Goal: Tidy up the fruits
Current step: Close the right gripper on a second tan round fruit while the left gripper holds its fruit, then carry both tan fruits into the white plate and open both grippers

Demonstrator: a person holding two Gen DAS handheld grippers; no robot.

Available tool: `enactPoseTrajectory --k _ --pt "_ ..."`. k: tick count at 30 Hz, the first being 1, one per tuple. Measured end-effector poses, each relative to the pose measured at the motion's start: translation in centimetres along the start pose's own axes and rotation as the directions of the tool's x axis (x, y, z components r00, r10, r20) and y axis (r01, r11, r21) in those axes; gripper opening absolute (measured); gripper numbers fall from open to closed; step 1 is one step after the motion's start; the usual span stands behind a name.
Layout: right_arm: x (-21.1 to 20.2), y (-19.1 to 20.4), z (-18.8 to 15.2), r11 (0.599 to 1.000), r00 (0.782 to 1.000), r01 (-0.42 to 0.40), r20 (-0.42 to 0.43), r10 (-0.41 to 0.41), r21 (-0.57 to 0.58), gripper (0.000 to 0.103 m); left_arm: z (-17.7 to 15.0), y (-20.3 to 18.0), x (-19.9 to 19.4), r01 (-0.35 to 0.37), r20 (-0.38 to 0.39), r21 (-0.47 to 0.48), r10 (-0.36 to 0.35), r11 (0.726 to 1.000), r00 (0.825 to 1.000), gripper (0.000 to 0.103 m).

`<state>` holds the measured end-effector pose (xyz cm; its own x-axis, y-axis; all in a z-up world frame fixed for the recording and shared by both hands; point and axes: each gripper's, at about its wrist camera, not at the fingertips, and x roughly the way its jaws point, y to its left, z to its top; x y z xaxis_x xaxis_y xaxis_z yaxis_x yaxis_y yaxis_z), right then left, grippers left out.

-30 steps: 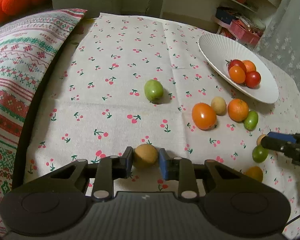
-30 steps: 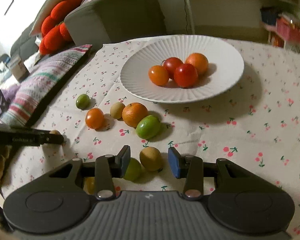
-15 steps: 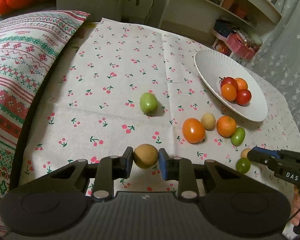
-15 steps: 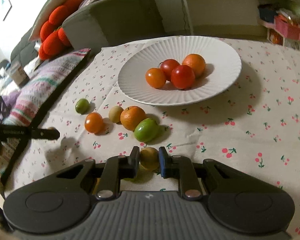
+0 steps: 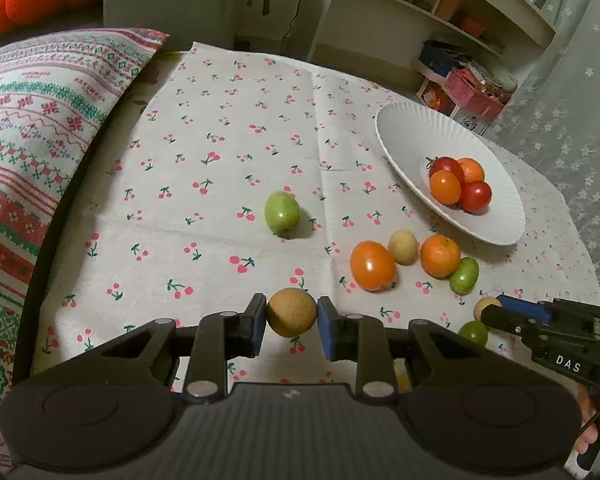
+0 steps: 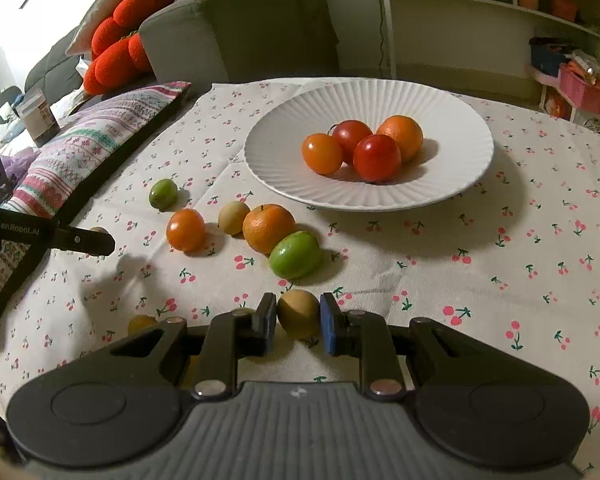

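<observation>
Taking the white plate (image 6: pixel 452 184) as the mark and going left to right: farthest left of it, the left hand-held gripper (image 5: pixel 292 318) is clamped on a round tan fruit (image 5: pixel 292 317), its blue pads on opposite sides at the widest part, the fruit lifted clear of the cherry-print cloth on the desk (image 5: pixel 220 168). That fruit looks small, light and firm-skinned, so a hold across its middle should keep it. Nearer the plate, just below its front rim, lie a lone green fruit (image 6: pixel 163 194), then an orange tomato (image 6: pixel 186 229), a pale fruit (image 6: pixel 233 217), a mandarin (image 6: pixel 269 228) and a green fruit (image 6: pixel 296 255). The tomatoes would likely bruise if squeezed hard. In front of these, the right hand-held gripper (image 6: pixel 298 318) has just closed on a second yellowish-brown fruit (image 6: pixel 298 317), gripped at its sides, low over the cloth.
</observation>
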<state>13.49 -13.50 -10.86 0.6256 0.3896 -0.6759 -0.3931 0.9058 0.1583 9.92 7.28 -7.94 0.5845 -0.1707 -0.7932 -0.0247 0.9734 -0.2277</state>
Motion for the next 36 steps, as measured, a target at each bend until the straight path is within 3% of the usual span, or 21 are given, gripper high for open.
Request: enactPoseTrajectory --k 10,18,36 --pt "-1.0 0.2 1.0 1.000 0.997 0.020 0.068 -0.019 -0.018 0.021 0.5 -1.0 -0.6 0.002 0.027 0.012 -0.002 1.000 1.000 0.012" --pt "-1.0 0.9 1.6 0.999 0.995 0.019 0.098 -0.016 -0.029 0.021 1.5 -4.5 -1.4 0.033 0.060 0.062 -0.037 0.998 0.998 0.012" --pt "-2.4 -0.4 4.6 0.996 0.978 0.023 0.206 -0.039 0.081 0.020 5.1 -10.9 -1.7 0.094 0.097 0.139 -0.108 0.986 0.989 0.011"
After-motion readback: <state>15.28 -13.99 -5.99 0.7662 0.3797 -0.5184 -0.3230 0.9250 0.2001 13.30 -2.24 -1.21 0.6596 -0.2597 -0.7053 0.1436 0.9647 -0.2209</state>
